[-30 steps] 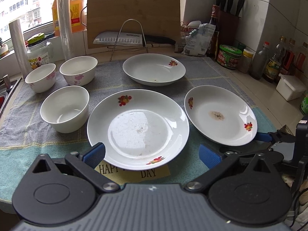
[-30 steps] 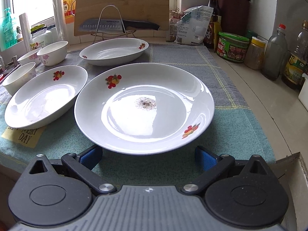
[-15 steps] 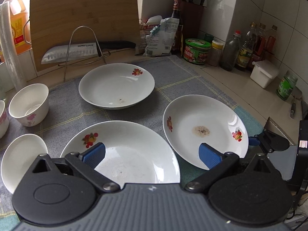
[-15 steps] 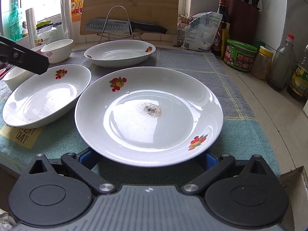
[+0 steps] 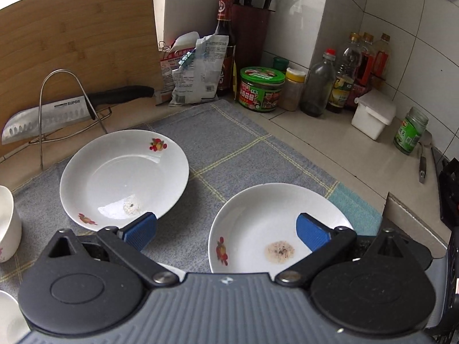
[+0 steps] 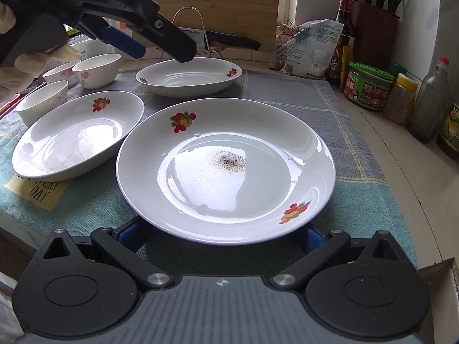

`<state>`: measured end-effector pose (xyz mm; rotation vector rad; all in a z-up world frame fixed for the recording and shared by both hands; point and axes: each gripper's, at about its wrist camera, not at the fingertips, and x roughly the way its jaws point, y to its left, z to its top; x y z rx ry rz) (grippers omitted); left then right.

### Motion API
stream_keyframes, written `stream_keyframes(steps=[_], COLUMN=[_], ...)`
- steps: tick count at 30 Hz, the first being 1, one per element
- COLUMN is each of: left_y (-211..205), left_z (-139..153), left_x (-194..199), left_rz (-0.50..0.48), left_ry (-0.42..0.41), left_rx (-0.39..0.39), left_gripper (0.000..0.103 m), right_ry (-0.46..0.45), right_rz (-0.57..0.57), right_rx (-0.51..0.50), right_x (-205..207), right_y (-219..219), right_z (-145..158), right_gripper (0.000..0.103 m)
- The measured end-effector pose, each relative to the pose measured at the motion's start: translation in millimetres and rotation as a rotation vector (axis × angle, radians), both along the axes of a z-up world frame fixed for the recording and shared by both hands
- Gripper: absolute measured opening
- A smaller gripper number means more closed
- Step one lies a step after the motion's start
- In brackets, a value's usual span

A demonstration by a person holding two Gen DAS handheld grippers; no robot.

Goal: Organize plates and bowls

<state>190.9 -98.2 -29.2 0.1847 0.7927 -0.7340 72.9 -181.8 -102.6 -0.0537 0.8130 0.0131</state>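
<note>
Both jaws wide, holding nothing.

On the towel there were three white floral plates, the near plate (image 6: 226,169), the left plate (image 6: 77,134) and the far plate (image 6: 189,76), plus three white bowls (image 6: 99,70), (image 6: 61,73) and (image 6: 43,101), with one cleaver (image 5: 46,119) and one cutting board (image 5: 77,37) behind them.

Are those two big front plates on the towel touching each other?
Cannot tell. In the right wrist view the speckled plate rim overlaps the left plate, hiding any gap.
</note>
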Motion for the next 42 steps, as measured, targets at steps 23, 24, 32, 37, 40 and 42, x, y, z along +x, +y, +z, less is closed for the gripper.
stream_keyframes(steps=[23, 24, 32, 37, 40, 42], left_y=[-70, -71, -82, -86, -88, -89], left_z=[-37, -38, -44, -48, -51, -52], left_x=[57, 59, 69, 74, 78, 80], left_rz=[-0.342, -0.353, -0.419, -0.450, -0.456, -0.464], left_ry=[0.222, 0.235, 0.310, 0.343, 0.369, 0.381], left_rx=[0.197, 0.202, 0.220, 0.238, 0.243, 0.244], left_gripper=[0.102, 0.102, 0.100, 0.096, 0.093, 0.092], right_ry=[-0.033, -0.036, -0.034, -0.034, -0.036, -0.039], right_rz=[-0.022, -0.026, -0.046, -0.054, -0.059, -0.056], right_rx=[0.000, -0.001, -0.004, -0.007, -0.009, -0.016], right_x=[-5, -5, -6, -6, -7, -8], right_y=[1, 2, 2, 3, 3, 4], right_z=[-2, -2, -1, -1, -1, -1], right_gripper=[0.103, 0.103, 0.103, 0.103, 0.103, 0.103])
